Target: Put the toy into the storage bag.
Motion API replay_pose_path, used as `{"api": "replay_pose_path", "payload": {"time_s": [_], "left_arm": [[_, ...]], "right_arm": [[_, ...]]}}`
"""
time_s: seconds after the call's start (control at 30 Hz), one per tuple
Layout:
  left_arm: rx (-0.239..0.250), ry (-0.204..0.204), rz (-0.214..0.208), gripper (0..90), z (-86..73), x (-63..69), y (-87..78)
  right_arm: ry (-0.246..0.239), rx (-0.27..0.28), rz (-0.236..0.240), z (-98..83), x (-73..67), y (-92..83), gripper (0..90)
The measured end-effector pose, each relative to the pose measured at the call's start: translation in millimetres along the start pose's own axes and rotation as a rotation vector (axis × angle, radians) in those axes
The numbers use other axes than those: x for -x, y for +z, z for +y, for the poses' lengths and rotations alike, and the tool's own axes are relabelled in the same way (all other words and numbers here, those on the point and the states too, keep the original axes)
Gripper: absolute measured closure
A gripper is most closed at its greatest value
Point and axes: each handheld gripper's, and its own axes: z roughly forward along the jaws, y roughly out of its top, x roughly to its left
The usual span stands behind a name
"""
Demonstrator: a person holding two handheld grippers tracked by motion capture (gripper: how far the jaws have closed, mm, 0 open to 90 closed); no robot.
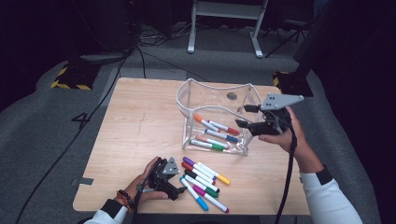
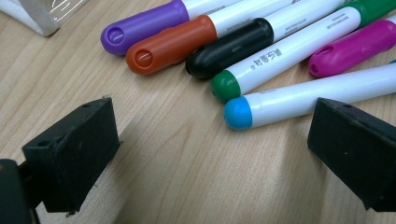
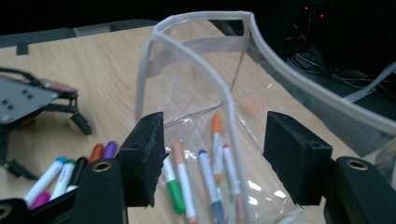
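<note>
A clear plastic pouch (image 1: 212,85) stands open on the wooden table (image 1: 140,121), with several markers (image 1: 215,133) lying on its floor. More markers (image 1: 203,179) lie loose in a bunch near the front edge. My left gripper (image 1: 179,184) rests on the table at the bunch's left end, jaws open; in the left gripper view (image 2: 215,149) a blue-capped marker (image 2: 238,113) lies just ahead of them, untouched. My right gripper (image 1: 243,116) hovers at the pouch's right side, open and empty. In the right gripper view (image 3: 215,154) the pouch rim (image 3: 201,18) and its markers (image 3: 205,172) show beyond the jaws.
The table's left half is bare wood. Beyond its far edge is grey floor with cables, a white metal frame (image 1: 224,23) and a black-and-yellow striped block (image 1: 70,77). A cable hangs from the right gripper down over the front right edge (image 1: 285,186).
</note>
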Motion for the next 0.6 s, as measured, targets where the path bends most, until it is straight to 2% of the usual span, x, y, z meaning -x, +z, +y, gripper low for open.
{"api": "replay_pose_path", "payload": {"time_s": [0.17,0.2,0.27,0.4,0.57,0.6], "left_arm": [[0.000,0.000,0.000,2.1,0.0,-0.1,0.0],[0.000,0.001,-0.001,2.1,0.1,-0.1,0.0],[-0.001,0.003,-0.002,2.1,0.2,-0.4,0.1],[-0.001,0.003,-0.002,2.1,0.2,-0.4,0.1],[-0.001,0.003,-0.002,2.1,0.2,-0.3,0.1],[-0.001,0.002,-0.002,2.1,0.2,-0.3,0.1]], "right_arm": [[-0.019,0.016,0.019,-33.0,-25.1,-2.0,40.7],[-0.013,0.010,0.042,-42.1,-30.5,1.9,41.0],[-0.015,-0.005,0.047,-56.6,-40.0,10.5,41.8],[-0.004,-0.043,0.114,-82.7,-54.3,29.5,43.0],[0.015,-0.119,0.190,-112.5,-71.0,56.3,44.7],[0.006,-0.131,0.198,-117.1,-75.1,60.0,45.0]]}}
